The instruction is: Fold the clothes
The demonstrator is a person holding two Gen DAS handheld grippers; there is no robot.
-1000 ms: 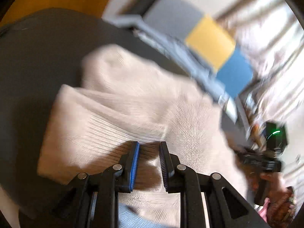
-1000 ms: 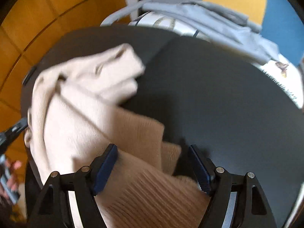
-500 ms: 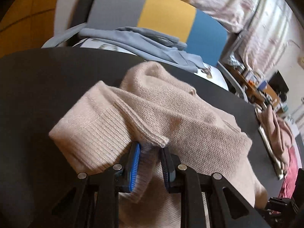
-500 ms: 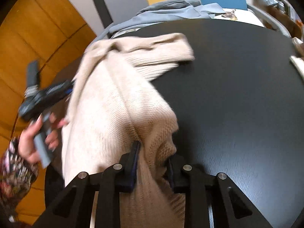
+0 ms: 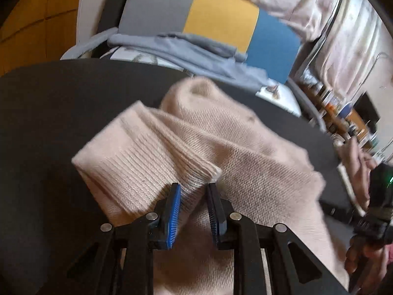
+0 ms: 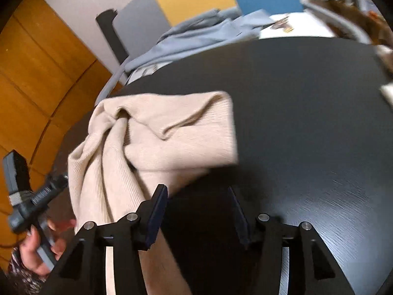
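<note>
A beige knit sweater (image 5: 221, 147) lies bunched on the black round table (image 5: 49, 123). My left gripper (image 5: 193, 189) is shut on its ribbed hem, and the fabric fills the narrow gap between the blue pads. In the right wrist view the sweater (image 6: 172, 127) lies folded over to the left. My right gripper (image 6: 196, 191) hangs just right of it, jaws opening, with only bare table (image 6: 294, 123) between them. Its left finger sits at the fabric's edge. A hand holds the left gripper's handle (image 6: 29, 204) at the far left.
Behind the table stands a chair with a grey, yellow and blue back (image 5: 221, 19). A grey-blue garment (image 5: 184, 49) is draped over its seat. An orange wooden wall (image 6: 36, 73) is on the left, pale curtains (image 5: 331, 12) and cluttered shelves on the right.
Half a second ago the right gripper was shut on the sweater; it has let go, opened and moved right onto bare table. The left gripper keeps its hold on the hem.
</note>
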